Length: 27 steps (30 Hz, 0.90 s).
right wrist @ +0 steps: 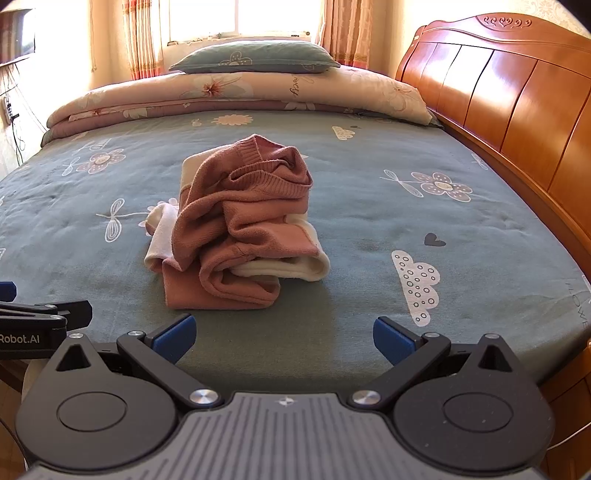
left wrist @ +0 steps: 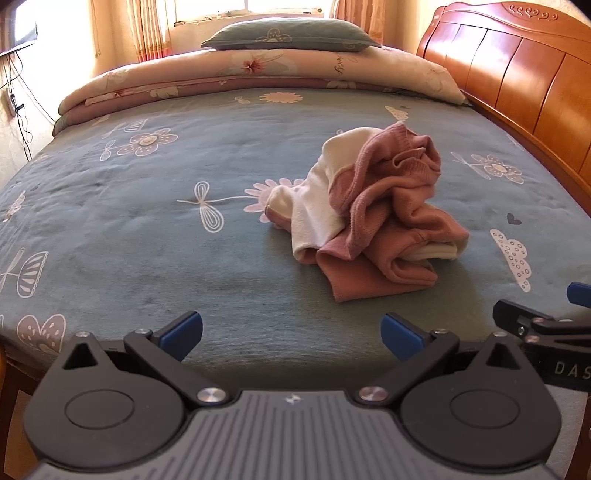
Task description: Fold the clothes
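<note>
A crumpled pink and cream knitted garment lies bunched in a loose heap on the bed, roughly in the middle of the mattress and nearer the foot edge than the pillows. Its pink ribbed part sits on top, with cream fabric showing at the left side and under the front fold; a flat pink flap spreads toward the near edge. In the right wrist view the same heap lies straight ahead, and in the left wrist view it lies ahead and to the right.

It rests on a grey-blue bedsheet printed with pale flowers, clouds and hearts, which covers the whole bed.

The left claw hangs above the near edge of the sheet, jaws spread wide and released, nothing between its blue pads. The right claw is likewise spread wide and empty, just short of the garment, touching nothing. The two claws are side by side: each shows at the edge of the other's view.

Farther back, a folded cream floral quilt lies across the head end, with a grey-green flowered pillow on top of it. A glossy orange-brown wooden headboard runs along the right side. Behind the pillow are a bright window and striped curtains.
</note>
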Motion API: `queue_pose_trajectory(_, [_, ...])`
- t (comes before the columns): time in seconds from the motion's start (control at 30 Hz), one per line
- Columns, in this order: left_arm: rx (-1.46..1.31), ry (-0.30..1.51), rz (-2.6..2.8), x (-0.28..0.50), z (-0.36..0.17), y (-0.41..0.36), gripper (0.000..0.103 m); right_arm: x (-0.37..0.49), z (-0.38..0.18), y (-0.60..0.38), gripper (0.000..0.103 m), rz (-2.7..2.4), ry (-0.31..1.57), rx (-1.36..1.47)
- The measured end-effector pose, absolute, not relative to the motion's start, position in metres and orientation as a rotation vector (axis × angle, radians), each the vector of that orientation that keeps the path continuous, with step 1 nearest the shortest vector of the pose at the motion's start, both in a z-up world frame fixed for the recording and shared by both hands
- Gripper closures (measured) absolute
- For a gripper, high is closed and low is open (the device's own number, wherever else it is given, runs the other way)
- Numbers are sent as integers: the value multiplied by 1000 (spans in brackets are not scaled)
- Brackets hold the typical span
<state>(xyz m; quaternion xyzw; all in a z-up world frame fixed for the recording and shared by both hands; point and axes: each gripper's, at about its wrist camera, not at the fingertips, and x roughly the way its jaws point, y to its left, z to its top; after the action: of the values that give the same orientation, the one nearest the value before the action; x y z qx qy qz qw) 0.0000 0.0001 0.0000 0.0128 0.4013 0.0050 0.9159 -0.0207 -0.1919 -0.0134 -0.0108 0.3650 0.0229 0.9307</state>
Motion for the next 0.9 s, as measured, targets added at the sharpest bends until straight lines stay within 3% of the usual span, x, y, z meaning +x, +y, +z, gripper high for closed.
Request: queue_pose_trajectory(0.9, [47,781,-28,16,-2,0,1,-2,-18,-200,0,39,757,-9])
